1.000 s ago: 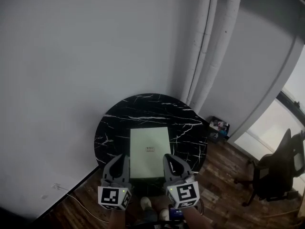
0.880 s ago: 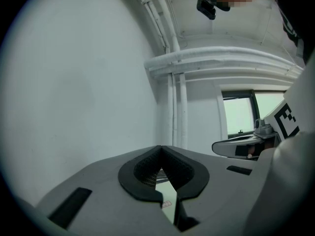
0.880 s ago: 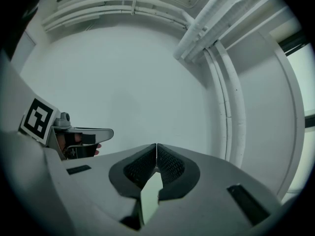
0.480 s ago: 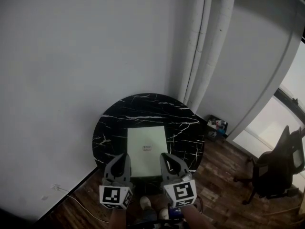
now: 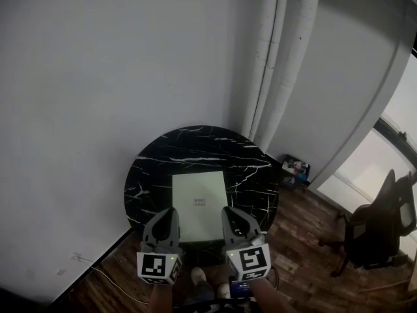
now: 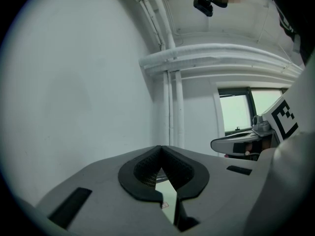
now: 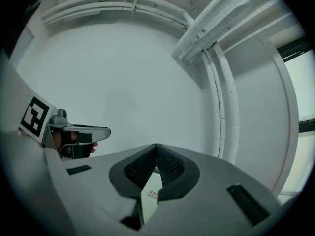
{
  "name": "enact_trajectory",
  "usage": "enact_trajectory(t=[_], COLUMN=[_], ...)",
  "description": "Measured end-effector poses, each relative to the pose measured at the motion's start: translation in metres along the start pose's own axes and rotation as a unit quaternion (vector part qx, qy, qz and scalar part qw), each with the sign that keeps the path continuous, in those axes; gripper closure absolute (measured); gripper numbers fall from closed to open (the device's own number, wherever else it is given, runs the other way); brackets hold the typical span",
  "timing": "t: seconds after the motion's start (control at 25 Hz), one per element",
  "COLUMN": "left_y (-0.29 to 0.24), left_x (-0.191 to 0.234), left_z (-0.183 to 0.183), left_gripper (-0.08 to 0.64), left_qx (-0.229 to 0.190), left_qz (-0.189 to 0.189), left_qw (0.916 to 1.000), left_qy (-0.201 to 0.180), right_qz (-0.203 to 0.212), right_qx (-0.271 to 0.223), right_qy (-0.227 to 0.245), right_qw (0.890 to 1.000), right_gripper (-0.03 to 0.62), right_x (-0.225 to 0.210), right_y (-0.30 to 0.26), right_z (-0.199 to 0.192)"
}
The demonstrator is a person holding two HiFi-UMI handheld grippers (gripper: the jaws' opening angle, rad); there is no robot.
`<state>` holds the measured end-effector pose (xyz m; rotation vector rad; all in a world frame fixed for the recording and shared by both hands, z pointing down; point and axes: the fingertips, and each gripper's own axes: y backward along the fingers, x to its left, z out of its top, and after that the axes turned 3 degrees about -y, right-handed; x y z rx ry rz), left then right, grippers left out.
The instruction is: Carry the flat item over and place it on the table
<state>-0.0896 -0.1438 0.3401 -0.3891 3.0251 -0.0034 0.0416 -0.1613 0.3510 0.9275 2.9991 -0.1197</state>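
The flat item (image 5: 199, 204) is a pale green sheet with a small label. It lies on the round black marble table (image 5: 195, 145), towards the near side. My left gripper (image 5: 164, 218) and right gripper (image 5: 232, 219) hover at its two near corners, side by side. Both are shut, tips touching, with nothing between the pads. In the left gripper view the closed jaws (image 6: 160, 150) show a sliver of the flat item (image 6: 166, 193) through the gap beneath them. The right gripper view shows the same: shut jaws (image 7: 156, 146) over the flat item (image 7: 150, 191).
White pipes (image 5: 280, 57) run up the wall behind the table. A small box (image 5: 294, 171) sits on the wooden floor to the table's right, and an office chair (image 5: 381, 233) stands further right. A thin cable (image 5: 98, 266) lies on the floor at the left.
The head view has drifted, so the table and sheet sit slightly further left and higher in the picture. Both grippers stay shut at the sheet's near edge.
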Motion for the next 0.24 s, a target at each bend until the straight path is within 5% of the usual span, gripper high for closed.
enact_trajectory(t=[0.24], left_y=[-0.0044], left_x=[0.0105], left_z=[-0.0037], left_gripper=[0.549], left_qx=[0.0], left_qz=[0.003], left_qw=[1.0], left_qy=[-0.005], right_qz=[0.001], right_qx=[-0.001], right_qy=[0.002], right_qw=[1.0], right_gripper=[0.575], right_x=[0.0023], right_y=[-0.0089], right_z=[-0.0015])
